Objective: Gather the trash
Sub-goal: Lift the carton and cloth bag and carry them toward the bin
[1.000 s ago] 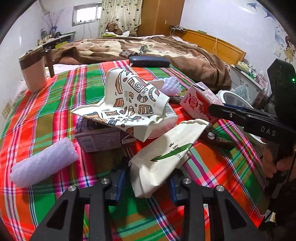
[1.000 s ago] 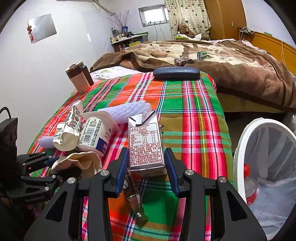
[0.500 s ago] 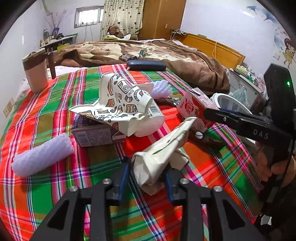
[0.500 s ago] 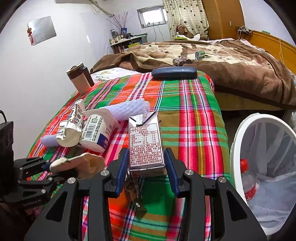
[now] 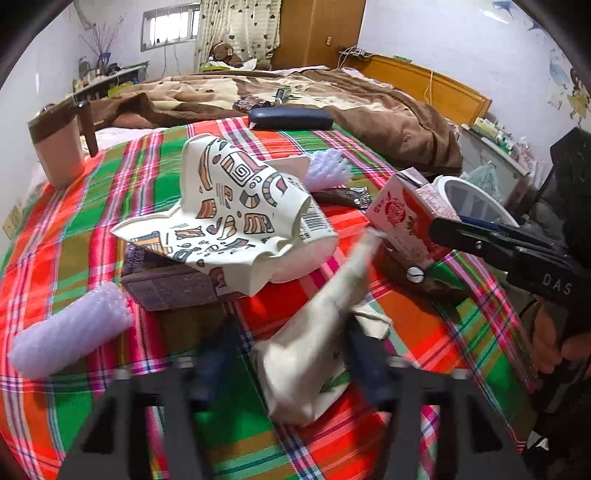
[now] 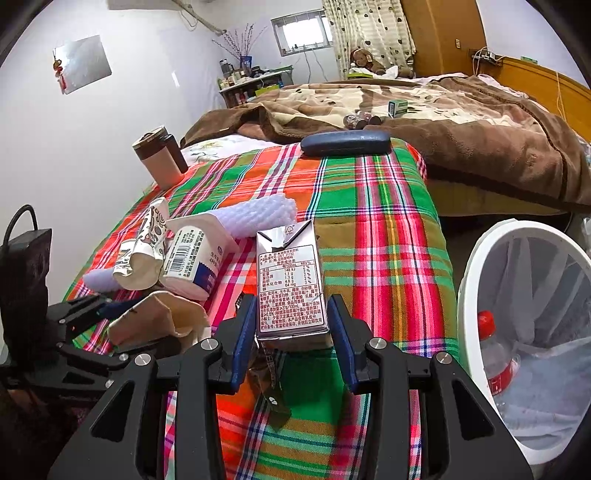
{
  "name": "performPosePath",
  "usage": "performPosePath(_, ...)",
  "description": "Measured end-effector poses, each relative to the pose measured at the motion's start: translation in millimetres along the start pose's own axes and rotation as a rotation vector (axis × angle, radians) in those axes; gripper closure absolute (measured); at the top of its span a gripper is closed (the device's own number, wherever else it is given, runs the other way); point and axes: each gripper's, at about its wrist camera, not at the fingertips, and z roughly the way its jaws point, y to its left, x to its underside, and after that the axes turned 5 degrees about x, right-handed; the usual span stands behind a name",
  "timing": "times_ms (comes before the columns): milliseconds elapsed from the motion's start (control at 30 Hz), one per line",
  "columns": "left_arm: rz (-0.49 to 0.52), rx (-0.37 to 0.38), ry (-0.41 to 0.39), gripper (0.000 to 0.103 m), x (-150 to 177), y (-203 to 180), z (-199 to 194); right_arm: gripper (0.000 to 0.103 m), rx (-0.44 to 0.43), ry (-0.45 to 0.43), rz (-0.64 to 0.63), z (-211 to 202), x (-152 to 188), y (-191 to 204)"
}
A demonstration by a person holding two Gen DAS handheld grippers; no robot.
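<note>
Covering the near bed, a plaid cloth (image 6: 373,206) in red, green and orange carries the litter, and beyond it a brown blanket (image 6: 461,122) lies rumpled over a second bed with a wooden headboard (image 5: 428,86). White walls, a small window (image 6: 301,31), patterned curtains (image 6: 365,26) and a wooden wardrobe (image 5: 317,31) close the room. A dark case (image 6: 345,143) rests at the cloth's far edge and a brown-lidded cup (image 5: 57,147) stands near the wall. The right gripper (image 6: 291,325) is clamped on an upright milk carton (image 6: 290,280), just beside the white trash bin (image 6: 476,273), which holds a red-capped bottle (image 6: 496,358). The left gripper (image 5: 291,354), blurred, has a cream paper bag (image 5: 314,343) between its fingers; whether it pinches the bag I cannot tell. Behind it lie a crushed patterned cup (image 5: 236,203), a brown box (image 5: 170,288) and a white foam roll (image 5: 70,332), all on the cloth.
</note>
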Motion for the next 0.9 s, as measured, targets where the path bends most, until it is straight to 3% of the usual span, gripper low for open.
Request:
performPosePath(167,0.01,-0.006,-0.008,0.073,2,-5,-7,0.062,-0.003,-0.005,0.005,-1,1,-1)
performPosePath(400,-0.016,-0.034,-0.047,0.073,5,-13,-21,0.063,-0.003,-0.02,0.014,-8,4,-3)
performPosePath(900,-0.027,-0.002,-0.117,0.073,-11,-54,-48,0.064,0.02,-0.1,0.063,-45,7,-26)
